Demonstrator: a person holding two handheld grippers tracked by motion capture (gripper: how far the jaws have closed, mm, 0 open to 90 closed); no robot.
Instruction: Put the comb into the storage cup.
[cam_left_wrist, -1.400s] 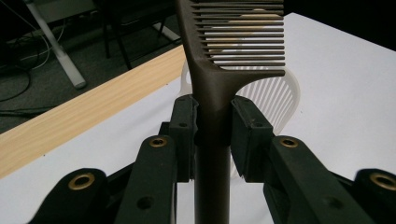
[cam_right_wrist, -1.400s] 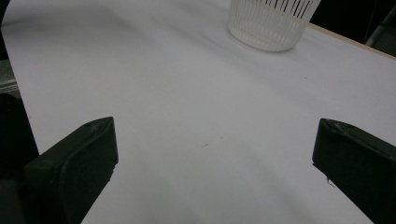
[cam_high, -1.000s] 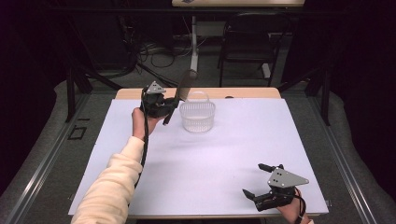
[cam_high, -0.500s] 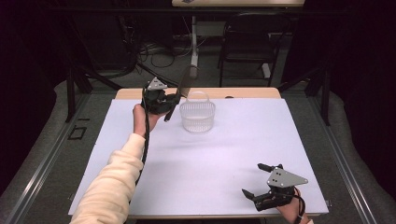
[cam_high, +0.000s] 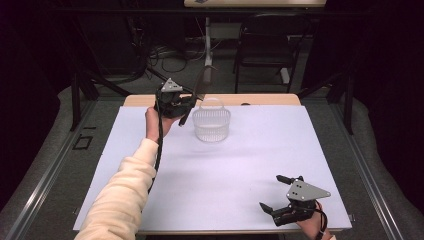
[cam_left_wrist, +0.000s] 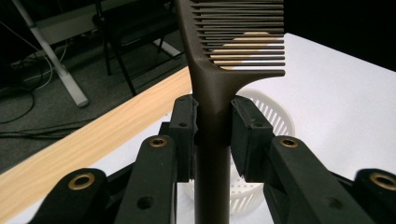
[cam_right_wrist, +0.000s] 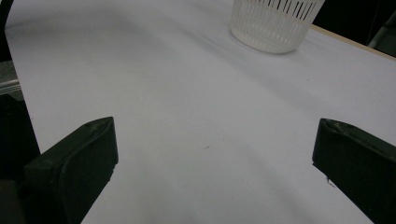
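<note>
My left gripper (cam_left_wrist: 212, 126) pinches a dark brown plastic comb (cam_left_wrist: 219, 70) above the white slotted plastic basket (cam_high: 212, 125) near the worktop's far edge; my right gripper (cam_high: 274, 192) is spread at the near right corner.

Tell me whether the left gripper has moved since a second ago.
Barely. Judged against the white basket in the high view, the left gripper sits just to its left as before, clamped on the comb, which now tilts a little more over the basket.
</note>
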